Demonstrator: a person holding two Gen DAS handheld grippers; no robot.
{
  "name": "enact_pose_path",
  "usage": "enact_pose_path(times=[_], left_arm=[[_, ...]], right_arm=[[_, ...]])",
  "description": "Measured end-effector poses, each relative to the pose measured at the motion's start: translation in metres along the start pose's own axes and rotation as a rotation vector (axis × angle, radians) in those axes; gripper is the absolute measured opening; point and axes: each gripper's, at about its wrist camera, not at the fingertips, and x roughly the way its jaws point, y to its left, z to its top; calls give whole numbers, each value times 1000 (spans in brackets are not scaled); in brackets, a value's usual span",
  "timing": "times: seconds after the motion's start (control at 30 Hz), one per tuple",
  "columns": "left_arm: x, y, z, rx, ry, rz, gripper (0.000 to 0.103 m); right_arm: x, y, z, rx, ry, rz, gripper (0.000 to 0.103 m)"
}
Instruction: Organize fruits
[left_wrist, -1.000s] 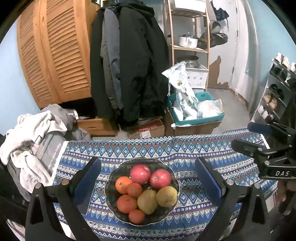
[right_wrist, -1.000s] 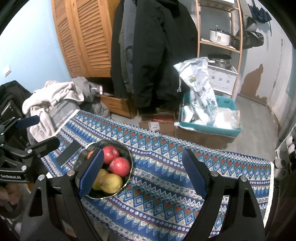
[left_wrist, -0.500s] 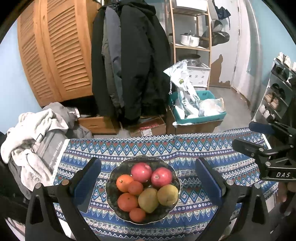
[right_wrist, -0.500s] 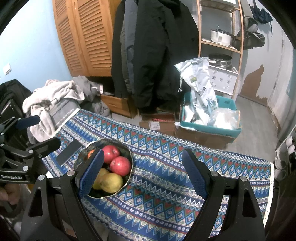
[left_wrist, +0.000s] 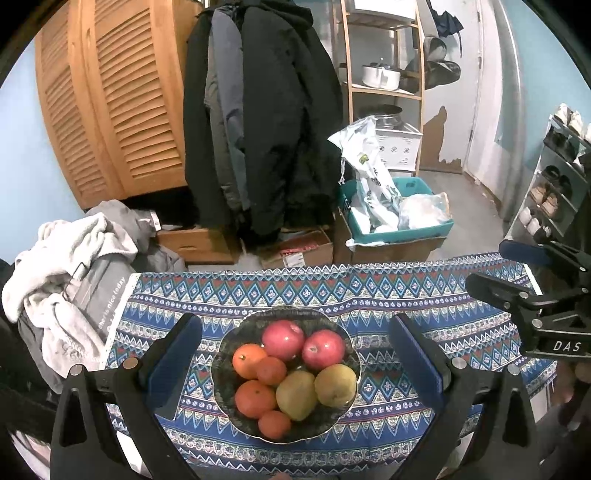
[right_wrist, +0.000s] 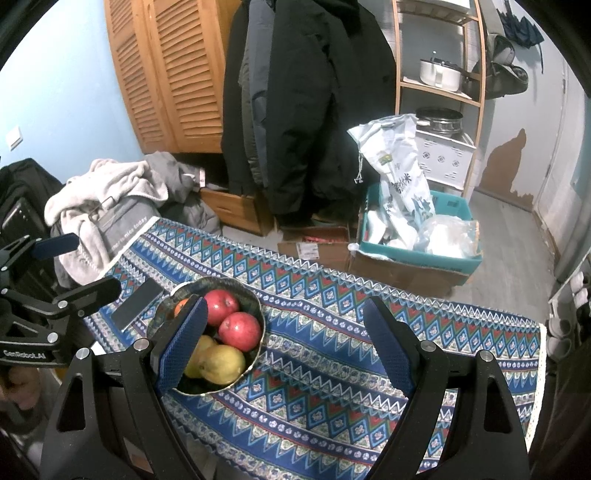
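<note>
Two tools gape wide, empty, over the table (left_wrist: 369, 288): left tool (left_wrist: 295, 365) frames the bowl (left_wrist: 236, 332) of apples (left_wrist: 282, 339), pears (left_wrist: 297, 395) and oranges (left_wrist: 255, 398); right tool (right_wrist: 284, 343) has it at its left finger.

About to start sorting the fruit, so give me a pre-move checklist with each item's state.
1. Left gripper open and empty: ok.
2. Right gripper open and empty: ok.
3. Bowl framed between the left fingers: ok.
4. Fruit all in the bowl, apples at the back, pears and oranges nearer: ok.
5. Bare tablecloth ahead of the right gripper for setting fruit down: ok.
6. Phone clear of the bowl: ok.
</note>
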Motion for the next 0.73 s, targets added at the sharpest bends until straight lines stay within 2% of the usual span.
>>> enact_pose_path(times=[0.73], left_arm=[[0, -7, -4, 19, 13, -7, 102]], right_arm=[[1, 1, -1, -1, 4, 0, 85]])
